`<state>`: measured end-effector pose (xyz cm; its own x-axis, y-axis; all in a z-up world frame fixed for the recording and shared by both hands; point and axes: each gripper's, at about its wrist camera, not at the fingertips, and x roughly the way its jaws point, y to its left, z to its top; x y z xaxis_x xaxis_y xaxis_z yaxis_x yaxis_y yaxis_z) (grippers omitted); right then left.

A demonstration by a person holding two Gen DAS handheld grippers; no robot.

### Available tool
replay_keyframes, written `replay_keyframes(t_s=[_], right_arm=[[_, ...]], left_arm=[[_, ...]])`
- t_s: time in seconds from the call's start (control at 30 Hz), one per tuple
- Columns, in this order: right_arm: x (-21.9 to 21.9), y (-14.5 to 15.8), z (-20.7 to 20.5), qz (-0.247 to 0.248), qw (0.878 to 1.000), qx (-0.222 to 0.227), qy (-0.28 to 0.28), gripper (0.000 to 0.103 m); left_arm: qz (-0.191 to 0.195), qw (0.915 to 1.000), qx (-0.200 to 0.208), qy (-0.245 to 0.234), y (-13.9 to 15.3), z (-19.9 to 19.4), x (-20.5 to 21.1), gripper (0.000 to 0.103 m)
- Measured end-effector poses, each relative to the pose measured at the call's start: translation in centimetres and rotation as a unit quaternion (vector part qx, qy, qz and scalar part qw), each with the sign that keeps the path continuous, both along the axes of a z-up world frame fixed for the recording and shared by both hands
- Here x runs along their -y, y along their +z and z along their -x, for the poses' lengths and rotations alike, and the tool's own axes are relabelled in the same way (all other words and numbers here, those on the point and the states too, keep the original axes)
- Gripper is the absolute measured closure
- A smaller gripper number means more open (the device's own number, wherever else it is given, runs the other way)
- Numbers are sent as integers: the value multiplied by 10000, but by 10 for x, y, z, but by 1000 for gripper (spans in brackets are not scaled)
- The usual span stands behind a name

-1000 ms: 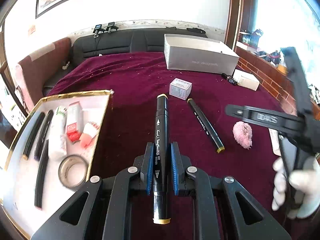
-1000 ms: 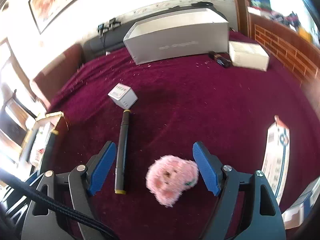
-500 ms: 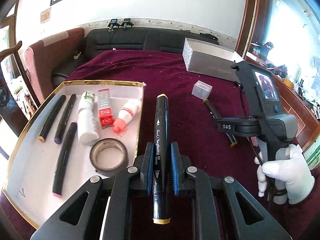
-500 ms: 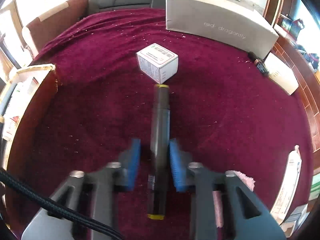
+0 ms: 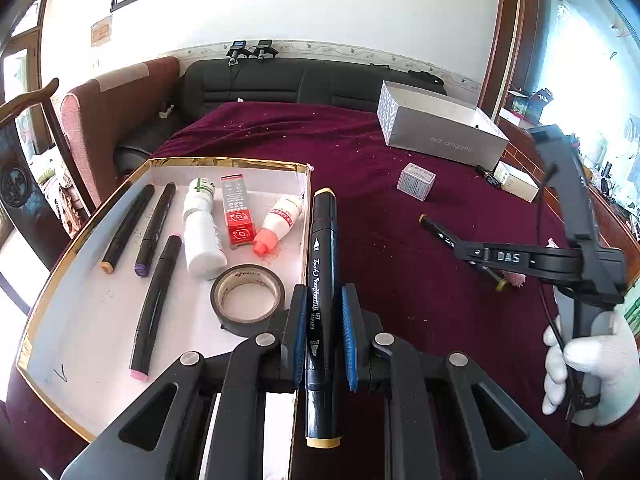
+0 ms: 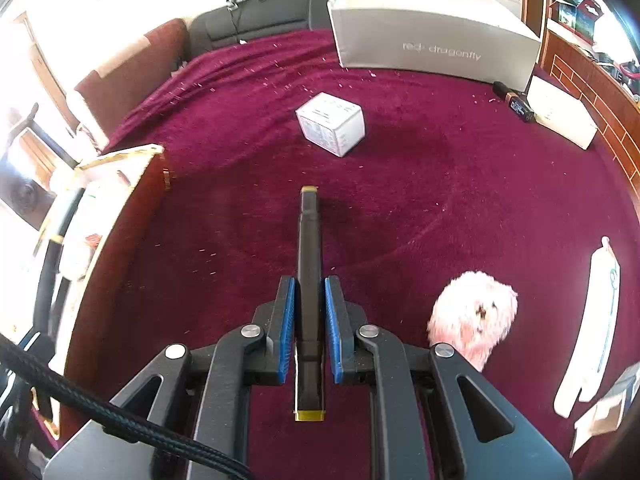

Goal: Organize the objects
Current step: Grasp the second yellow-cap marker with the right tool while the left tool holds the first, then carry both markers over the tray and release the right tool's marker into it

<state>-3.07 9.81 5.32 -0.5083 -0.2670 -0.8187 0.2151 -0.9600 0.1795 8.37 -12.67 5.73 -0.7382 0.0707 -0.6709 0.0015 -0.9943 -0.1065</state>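
Observation:
My left gripper (image 5: 323, 334) is shut on a black art marker (image 5: 322, 248) with tan caps, held just above the right rim of the gold-edged white tray (image 5: 80, 332). The tray holds three black markers (image 5: 154, 300), a white bottle (image 5: 202, 232), a red box (image 5: 238, 216), a red-capped glue bottle (image 5: 278, 226) and a tape roll (image 5: 248, 300). My right gripper (image 6: 310, 328) is shut on a second black marker (image 6: 309, 240) with yellow caps, over the maroon cloth. In the left wrist view the right gripper (image 5: 464, 250) shows at the right, held by a white-gloved hand (image 5: 588, 372).
A small white cube box (image 6: 331, 123) lies ahead of the right gripper, a pink fluffy ball (image 6: 474, 314) to its right. A long grey box (image 6: 432, 46), a white carton (image 6: 560, 114) and a small dark object (image 6: 514, 104) sit at the back. White packaging (image 6: 592, 328) lies far right.
My right gripper swung left from the pink ball to the yellow-capped marker and shut on it. My left gripper carried its marker leftward, to the tray's right rim.

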Motion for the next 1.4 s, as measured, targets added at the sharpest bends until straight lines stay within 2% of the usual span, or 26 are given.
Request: replay_keyframes(t_s=[0.33, 0.5, 0.8, 1.0, 1.07, 1.1, 1.17, 1.23, 1.27, 1.4], right_arm=[[-2, 16, -29, 528, 9985, -106, 122, 90], [9, 35, -43, 580, 9974, -323, 280, 90], [50, 67, -61, 829, 9912, -543, 875, 90], [86, 86, -75, 1054, 9826, -621, 1397, 90], [99, 87, -77, 965, 9814, -626, 1538, 90], [106, 84, -74, 831, 9830, -624, 1517, 89], [108, 74, -65, 576, 9869, -551, 1401, 81], [111, 51, -54, -41, 9911, -427, 1264, 63], [110, 35, -47, -219, 9924, -280, 1174, 62], [106, -9, -31, -129, 9945, 230, 1018, 62]], left_arm=[[-1, 9998, -104, 160, 6, -16, 15, 90], [-45, 9991, -159, 387, 10, -22, 37, 90], [-15, 9944, -301, 1009, 19, -31, 98, 89], [115, 9897, -230, 1408, 10, -32, 139, 89], [96, 9890, -194, 1461, 7, -31, 147, 89], [81, 9890, -186, 1466, 6, -31, 149, 89], [85, 9889, -203, 1469, 5, -33, 150, 89], [38, 9891, -244, 1453, 6, -35, 151, 89], [18, 9893, -258, 1438, 6, -35, 152, 89], [-48, 9901, -241, 1380, 4, -35, 153, 89]])
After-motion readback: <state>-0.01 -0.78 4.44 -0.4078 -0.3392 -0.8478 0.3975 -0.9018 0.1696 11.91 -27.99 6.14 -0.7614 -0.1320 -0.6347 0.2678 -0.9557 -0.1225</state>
